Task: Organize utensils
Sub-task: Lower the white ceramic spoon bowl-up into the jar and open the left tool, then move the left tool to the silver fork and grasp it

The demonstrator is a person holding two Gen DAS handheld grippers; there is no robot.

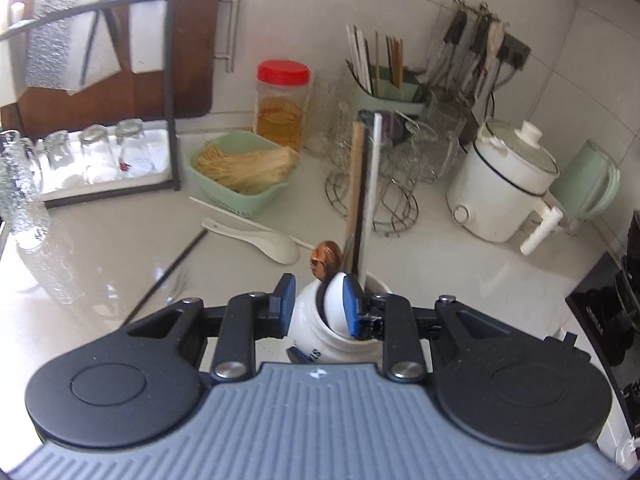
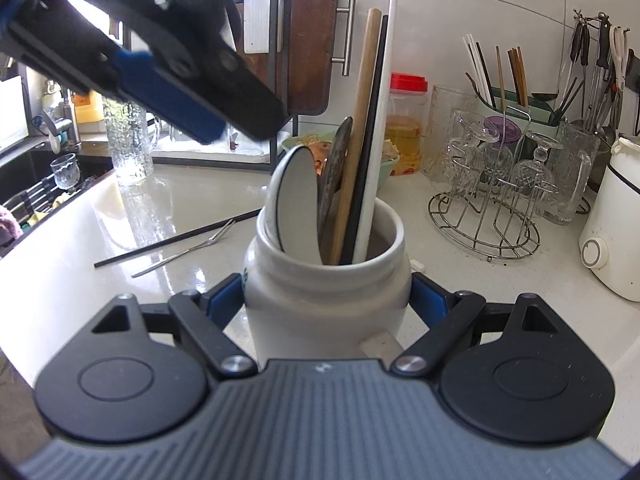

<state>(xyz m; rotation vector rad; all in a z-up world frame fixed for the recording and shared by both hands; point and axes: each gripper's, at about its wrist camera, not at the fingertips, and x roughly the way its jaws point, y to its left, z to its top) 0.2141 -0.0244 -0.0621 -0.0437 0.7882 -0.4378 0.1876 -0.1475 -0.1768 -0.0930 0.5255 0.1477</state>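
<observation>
Two grippers working one white jar [image 2: 326, 292], which is sitting on the table [image 2: 460, 300] w/ my right gripper [image 2: 326, 300] clamping it, fingers [image 2: 224, 300] pressing its sides just below the shoulder. Left gripper [image 1: 318, 298] is hovering above the jar mouth, fingers [image 1: 286, 300] standing apart, not pressing anything; the white spoon bowl [image 2: 298, 204] is sitting between them, leaning on the jar rim at left. Also standing in the jar: a brown patterned spoon [image 2: 338, 172], a wooden chopstick [image 2: 360, 120], a black one [image 2: 372, 128] & a white one [image 2: 384, 112], all tilting to the right. Room inside the mouth is staying open on the right half. On the table left of the jar, a black chopstick [image 2: 176, 238] & a small fork [image 2: 184, 254] are lying loose, well apart from the front edge. Further back in the left view, a white spoon [image 1: 256, 238] & a white chopstick [image 1: 224, 212] are lying near the green dish [image 1: 240, 176]. A wire glass rack [image 2: 486, 220] is crowding the right; the table between it & the jar is bare.
</observation>
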